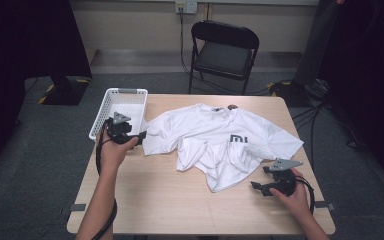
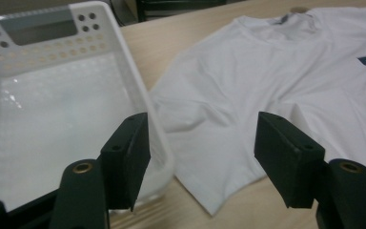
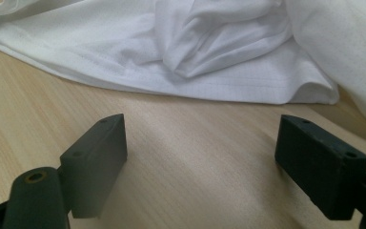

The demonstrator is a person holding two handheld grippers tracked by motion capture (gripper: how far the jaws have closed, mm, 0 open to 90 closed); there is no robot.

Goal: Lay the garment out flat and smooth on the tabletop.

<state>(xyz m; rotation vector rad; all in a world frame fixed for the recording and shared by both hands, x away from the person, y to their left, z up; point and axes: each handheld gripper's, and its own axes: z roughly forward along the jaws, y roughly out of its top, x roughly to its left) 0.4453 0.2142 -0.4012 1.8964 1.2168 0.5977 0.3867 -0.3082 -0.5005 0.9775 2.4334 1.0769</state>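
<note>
A white T-shirt (image 1: 215, 135) with a dark chest logo (image 1: 238, 138) lies crumpled across the middle of the wooden table (image 1: 180, 200), its lower half bunched up. My left gripper (image 1: 141, 136) is at the shirt's left sleeve, beside the basket. In the left gripper view its jaws (image 2: 202, 138) stand open over the sleeve edge (image 2: 209, 181), gripping nothing. My right gripper (image 1: 258, 186) rests low near the front right, just short of the shirt's hem. In the right gripper view it (image 3: 202, 143) is open above bare wood, the folded hem (image 3: 195, 43) lying ahead.
A white perforated plastic basket (image 1: 111, 100) stands at the table's back left corner; its near wall (image 2: 136, 71) is right beside my left jaw. A black folding chair (image 1: 225, 50) stands behind the table. Cables run over the floor at the right.
</note>
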